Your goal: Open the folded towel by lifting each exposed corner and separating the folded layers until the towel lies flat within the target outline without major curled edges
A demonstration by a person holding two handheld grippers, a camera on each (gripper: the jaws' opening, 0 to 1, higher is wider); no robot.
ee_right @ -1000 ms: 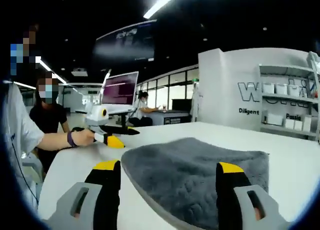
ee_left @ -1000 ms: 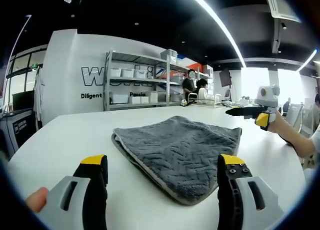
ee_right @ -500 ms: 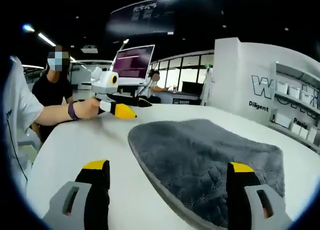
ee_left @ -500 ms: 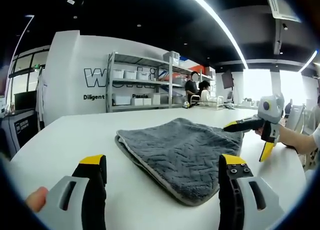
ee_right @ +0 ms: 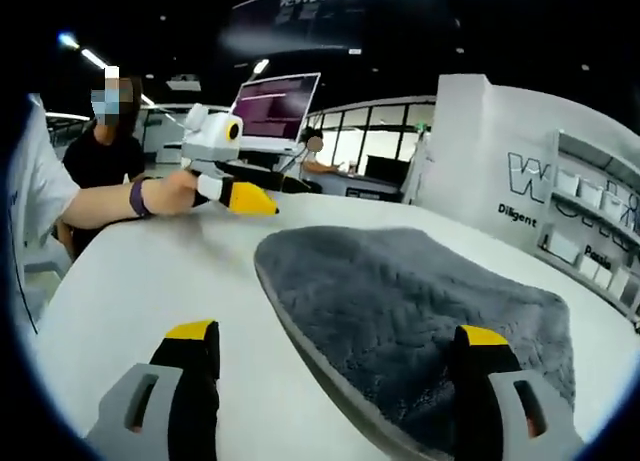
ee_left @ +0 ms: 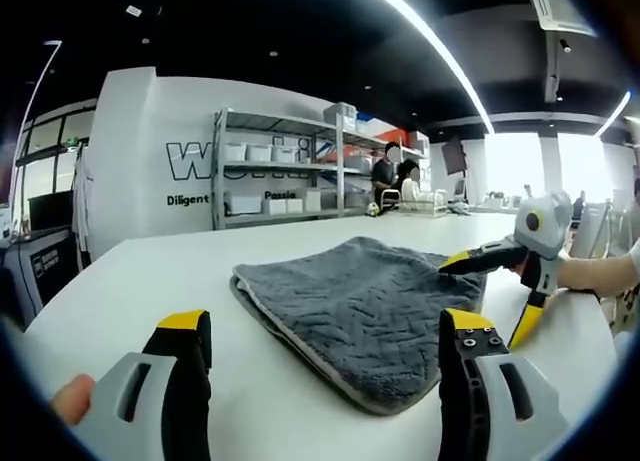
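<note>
A grey folded towel (ee_left: pixel 355 296) lies on the white table (ee_left: pixel 120 281), its light-edged fold facing my left gripper (ee_left: pixel 325 326). That gripper is open, its yellow-tipped jaws standing just short of the towel's near edge. My right gripper (ee_left: pixel 485 299) comes in from the right, held by a hand. It is open, with one jaw over the towel's far right corner and the other slanting down beside it. In the right gripper view the towel (ee_right: pixel 420 306) spreads between the open jaws of my right gripper (ee_right: pixel 335 333), and the left gripper (ee_right: pixel 262 197) hovers beyond the towel's far corner.
Metal shelves with white bins (ee_left: pixel 270 176) stand against the back wall, with people (ee_left: pixel 385 171) beyond them. A masked person (ee_right: pixel 100 146) sits by the table's edge near a lit monitor (ee_right: pixel 275 106). Bare tabletop (ee_right: pixel 130 281) surrounds the towel.
The right gripper has come in from the right to the towel's far right corner, and its jaws now straddle that corner. The left gripper has hardly moved.
</note>
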